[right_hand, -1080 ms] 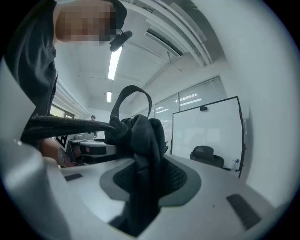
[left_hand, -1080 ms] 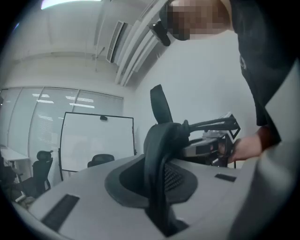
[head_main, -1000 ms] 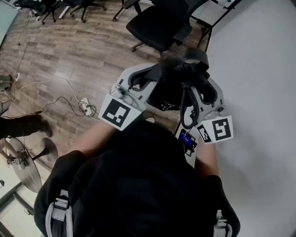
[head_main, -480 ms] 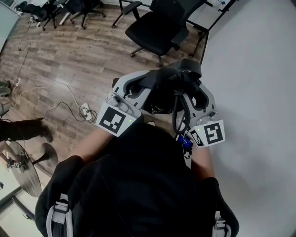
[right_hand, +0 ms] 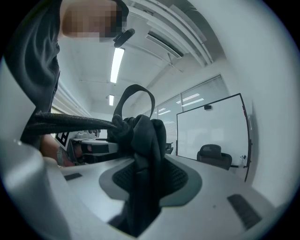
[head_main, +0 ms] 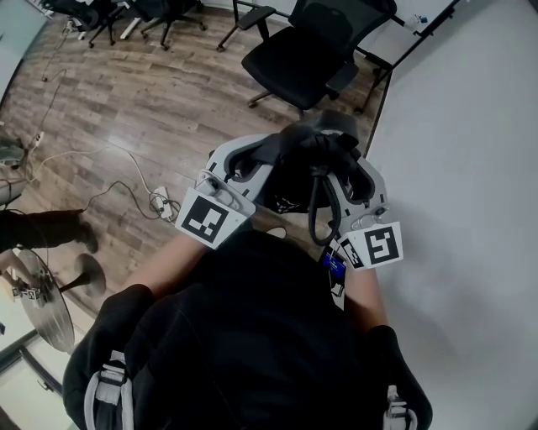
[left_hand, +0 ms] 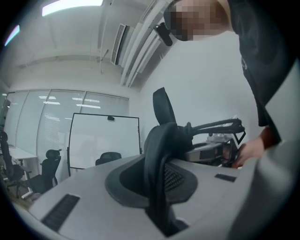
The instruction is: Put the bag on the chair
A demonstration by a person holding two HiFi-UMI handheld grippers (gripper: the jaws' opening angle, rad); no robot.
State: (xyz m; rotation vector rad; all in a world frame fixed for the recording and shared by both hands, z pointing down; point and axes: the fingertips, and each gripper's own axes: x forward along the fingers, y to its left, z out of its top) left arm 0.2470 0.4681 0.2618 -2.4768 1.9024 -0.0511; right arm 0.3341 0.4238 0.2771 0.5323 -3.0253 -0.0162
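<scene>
A black bag (head_main: 296, 172) hangs between my two grippers, held up in front of my chest. The left gripper (head_main: 271, 153) is shut on a black strap (left_hand: 156, 174) of the bag, which runs up through its jaws. On the other side the right gripper (head_main: 340, 159) pinches a bunched fold of bag fabric (right_hand: 144, 154) with a strap loop (right_hand: 134, 96) standing above it. A loose strap (head_main: 315, 210) dangles below. The black office chair (head_main: 307, 52) stands just beyond the grippers, its seat empty and facing me.
White cables and a power strip (head_main: 156, 198) lie on the wood floor at left. A white surface (head_main: 471, 168) fills the right side. More chairs (head_main: 160, 8) stand far left, and a person's shoe (head_main: 50, 228) and a round stand base (head_main: 40, 296) are at the left edge.
The chair has come lower and nearer in the head view. Both grippers stay together on the bag and have shifted slightly toward the chair.
</scene>
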